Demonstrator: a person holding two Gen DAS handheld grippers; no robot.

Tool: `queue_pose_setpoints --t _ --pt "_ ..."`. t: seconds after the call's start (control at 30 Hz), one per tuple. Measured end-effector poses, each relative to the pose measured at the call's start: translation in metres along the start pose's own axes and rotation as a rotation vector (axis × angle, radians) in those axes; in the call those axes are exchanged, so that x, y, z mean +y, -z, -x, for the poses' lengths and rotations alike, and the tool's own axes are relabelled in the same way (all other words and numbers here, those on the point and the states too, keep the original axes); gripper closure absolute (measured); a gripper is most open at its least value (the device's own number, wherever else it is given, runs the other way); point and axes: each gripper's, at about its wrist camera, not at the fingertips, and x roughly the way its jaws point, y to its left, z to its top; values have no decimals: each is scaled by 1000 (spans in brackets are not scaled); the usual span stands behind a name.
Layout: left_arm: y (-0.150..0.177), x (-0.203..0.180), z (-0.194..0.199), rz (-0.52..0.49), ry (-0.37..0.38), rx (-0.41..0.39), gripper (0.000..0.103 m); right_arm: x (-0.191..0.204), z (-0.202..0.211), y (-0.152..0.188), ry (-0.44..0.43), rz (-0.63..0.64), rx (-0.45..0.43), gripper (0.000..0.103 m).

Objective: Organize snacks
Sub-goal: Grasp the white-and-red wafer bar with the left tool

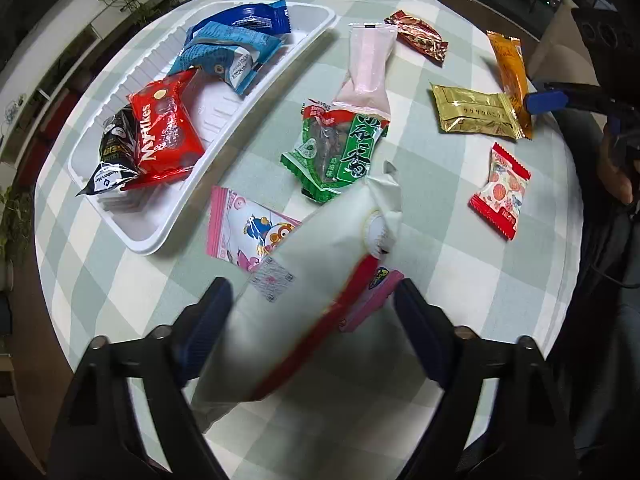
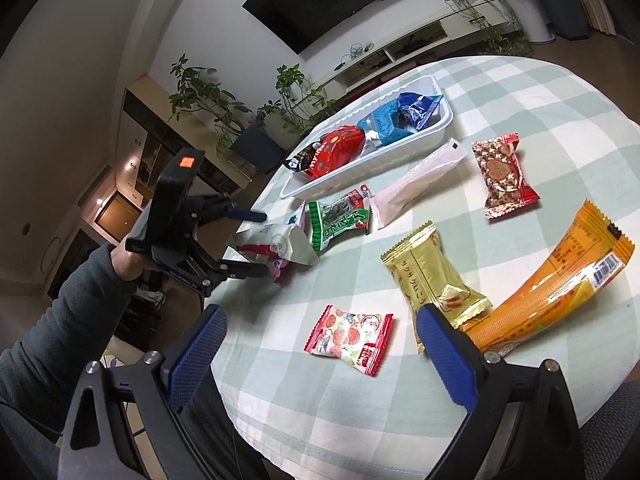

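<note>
While the left gripper points steeply down at the checked tablecloth, a white packet with a red stripe sits between its jaws; whether the pads press on it I cannot tell. This packet lies over a pink cartoon packet, just beside the white tray. Inside the tray lie red, black and blue packets. A green packet rests near the tray. Well apart from the tray, the right gripper hovers with jaws apart over a strawberry-print packet
</note>
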Motion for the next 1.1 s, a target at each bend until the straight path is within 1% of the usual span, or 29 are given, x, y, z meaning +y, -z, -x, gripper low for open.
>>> queue_pose_setpoints --t 0.07,0.1,0.17,0.33,0.43,0.47,0.63,0.67,0.83,0.9,0.93,0.97,1.03,1.1 --pt "3 0 5 11 14 -23 35 1 -1 -1 2 0 -1 5" --pt "4 -1 7 19 30 -33 36 2 -1 -1 3 1 -1 5" --pt "7 -4 12 29 37 -45 40 3 -1 0 4 5 -1 5" --pt "14 -19 22 -11 35 -35 40 9 -3 2 9 23 1 5" --pt "17 -28 27 -30 21 -23 40 11 -4 3 13 25 4 5" --pt "18 -29 28 -36 6 -20 40 12 -4 3 13 26 5 5" --pt "22 -37 8 -68 -21 70 39 16 -6 5 16 38 14 5" --pt "24 -41 4 -73 -15 80 39 17 -6 5 19 42 14 5" --pt "33 -50 -1 -81 11 72 40 17 -5 5 28 50 10 5" --pt "36 -55 -4 -89 19 74 51 17 -5 5 30 46 8 5" --pt "38 -58 -4 -92 33 73 65 17 -6 5 31 45 10 5" --pt "39 -61 -3 -95 46 66 72 17 -7 5 34 47 13 5" --pt "42 -68 -2 -104 18 54 74 18 -7 6 35 51 14 6" --pt "45 -72 0 -90 2 44 76 20 -6 6 41 54 12 6"
